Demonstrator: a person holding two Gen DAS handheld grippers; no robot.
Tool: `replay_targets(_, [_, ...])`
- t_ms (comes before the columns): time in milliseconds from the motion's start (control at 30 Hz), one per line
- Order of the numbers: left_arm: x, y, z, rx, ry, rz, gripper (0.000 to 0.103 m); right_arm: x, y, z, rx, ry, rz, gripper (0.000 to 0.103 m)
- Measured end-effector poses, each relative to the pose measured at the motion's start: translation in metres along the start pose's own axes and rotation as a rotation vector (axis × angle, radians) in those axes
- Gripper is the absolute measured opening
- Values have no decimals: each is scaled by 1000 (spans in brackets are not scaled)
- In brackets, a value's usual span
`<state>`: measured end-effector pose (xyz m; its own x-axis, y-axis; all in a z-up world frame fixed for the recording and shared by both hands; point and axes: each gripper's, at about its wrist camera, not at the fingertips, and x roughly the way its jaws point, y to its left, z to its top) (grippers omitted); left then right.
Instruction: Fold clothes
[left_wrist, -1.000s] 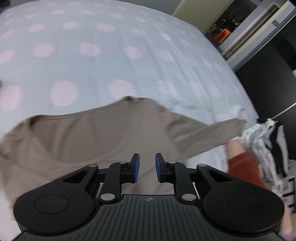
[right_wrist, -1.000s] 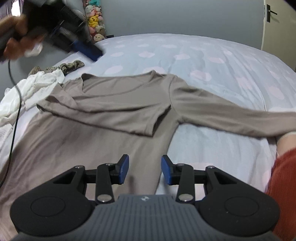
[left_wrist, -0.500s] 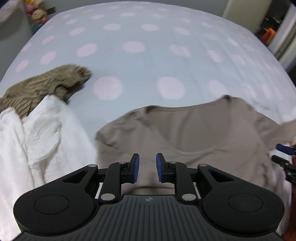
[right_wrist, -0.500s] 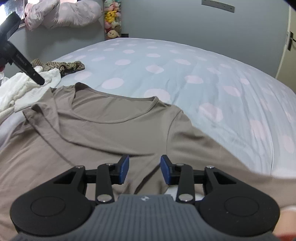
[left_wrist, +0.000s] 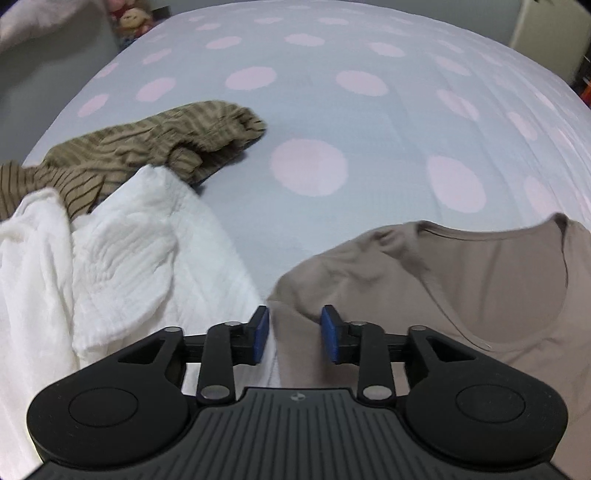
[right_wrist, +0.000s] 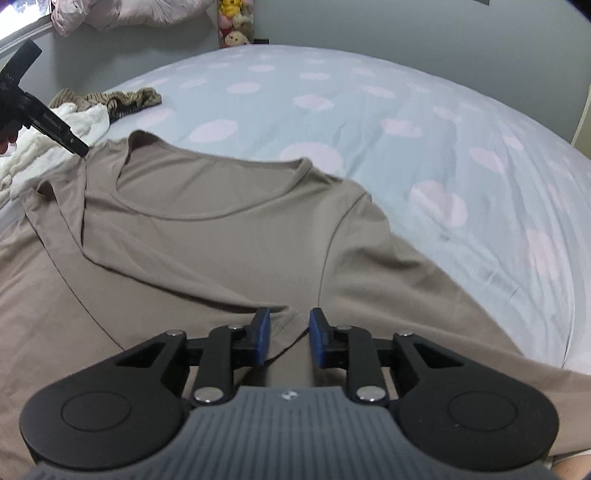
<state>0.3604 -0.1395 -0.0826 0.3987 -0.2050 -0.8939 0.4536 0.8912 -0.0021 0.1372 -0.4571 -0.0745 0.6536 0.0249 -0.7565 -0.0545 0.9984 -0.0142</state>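
Left gripper: my jaws stand partly apart and have just been opening. The folded shoulder edge of the taupe shirt lies in the gap between the blue pads, but the pads do not press on it; I have hold of nothing

Right gripper: jaws narrow and just been closing. A hemmed corner of the shirt's folded-over sleeve sits between the pads; a gap shows on both sides of the cloth, so I read no grip here

Count: one taupe long-sleeved shirt, one white garment, one striped brown garment, two grippers. A cluster of plush toys by the far wall, too small to count

The shirt lies flat on the pale blue bedspread with pink dots, neckline away from me. In the right wrist view it fills the area ahead of and under the jaws, its left sleeve folded across the chest and its right sleeve running off to the right. In the left wrist view it lies ahead and to the right of the jaws, with the white garment just beside it on the left and the striped one beyond that
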Motion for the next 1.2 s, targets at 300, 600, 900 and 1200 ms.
replay_targets(300, [-20, 8, -8, -79, -117, -32, 0, -23, -3, 0, 80, -70, -36, 2])
replay_targets(600, [-9, 27, -3, -165, -143, -25, 0, -6, -30, 13, 169, -86, -83, 1])
replay_targets(900, [-32, 33, -28, -196, -208, -74, 19, 0, -29, 8, 163, -131, -158, 12])
replay_targets(1200, [-70, 17, -95, -74, -207, -117, 26, -28, -34, -13, 395, -138, -53, 18])
